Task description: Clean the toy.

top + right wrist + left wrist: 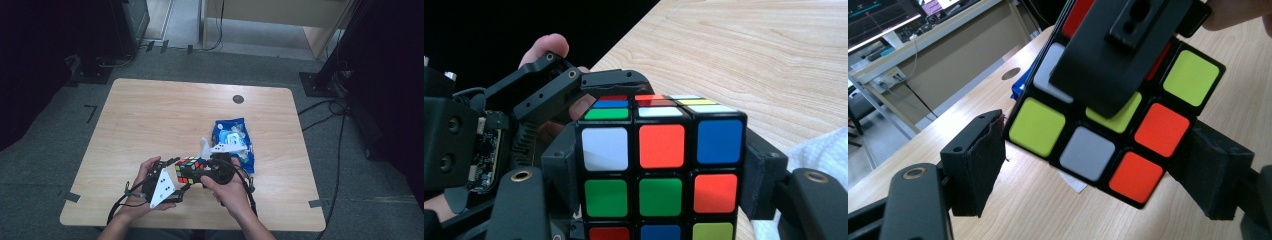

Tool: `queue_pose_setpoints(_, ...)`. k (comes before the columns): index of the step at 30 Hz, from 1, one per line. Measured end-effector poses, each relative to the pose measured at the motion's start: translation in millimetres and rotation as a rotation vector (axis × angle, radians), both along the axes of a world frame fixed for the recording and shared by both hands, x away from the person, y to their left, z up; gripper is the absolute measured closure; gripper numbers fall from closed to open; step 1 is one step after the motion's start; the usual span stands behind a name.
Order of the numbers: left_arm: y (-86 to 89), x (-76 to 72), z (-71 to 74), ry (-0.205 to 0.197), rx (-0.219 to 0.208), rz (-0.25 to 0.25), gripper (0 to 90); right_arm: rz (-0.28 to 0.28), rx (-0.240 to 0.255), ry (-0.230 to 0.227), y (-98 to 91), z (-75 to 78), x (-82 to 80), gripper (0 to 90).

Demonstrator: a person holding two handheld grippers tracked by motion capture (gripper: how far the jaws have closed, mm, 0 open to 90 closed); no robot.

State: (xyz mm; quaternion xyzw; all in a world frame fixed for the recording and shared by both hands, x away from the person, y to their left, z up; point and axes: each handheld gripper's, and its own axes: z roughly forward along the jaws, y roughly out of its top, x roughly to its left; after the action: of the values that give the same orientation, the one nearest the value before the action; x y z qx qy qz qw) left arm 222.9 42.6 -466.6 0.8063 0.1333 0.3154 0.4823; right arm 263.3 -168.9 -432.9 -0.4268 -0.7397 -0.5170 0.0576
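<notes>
Right gripper (659, 190): its two black jaws press on opposite sides of the cube, one pad on each flank; it is clamped on the cube and carries it.
Left gripper (1098, 165): its jaws stand apart on either side of the cube's lower corner; a gap shows between the left pad and the cube, so it does not grip.
Cube (190, 169): a scrambled three-by-three puzzle cube with a black frame, held above the near edge of the table between the two hands.
Cube face in the right gripper view: top row white, orange-red, blue; next row green, green, orange-red; bottom row partly cut off, red, blue, yellow-green.
Cube top in the right gripper view: narrow strips of green, blue, red, white and yellow.
Cube face in the left gripper view (1088, 140): yellow-green, pale grey-white and orange-red stickers, tilted, with one jaw of the right gripper lying across its upper middle.
Hands: the left hand (145, 187) and right hand (232, 192) each hold a gripper.
Table (150, 115): light wood.
Blue packet (231, 140): lies on the table just beyond the cube.
</notes>
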Motion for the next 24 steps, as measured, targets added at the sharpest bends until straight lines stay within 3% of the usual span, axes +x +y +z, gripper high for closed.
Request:
queue_pose_setpoints(9, -4.0, -3.1, 0.0, -0.021, 0.012, -0.005, 21.4, 0.003, -0.016, 0.018, 2.1, -2.0, 0.5, 34.3)
queue_pose_setpoints(24, -6.3, -6.5, -0.3, -0.041, 0.021, -0.032, 32.4, 0.002, -0.014, 0.029, 1.9, -3.6, 1.6, 34.3)
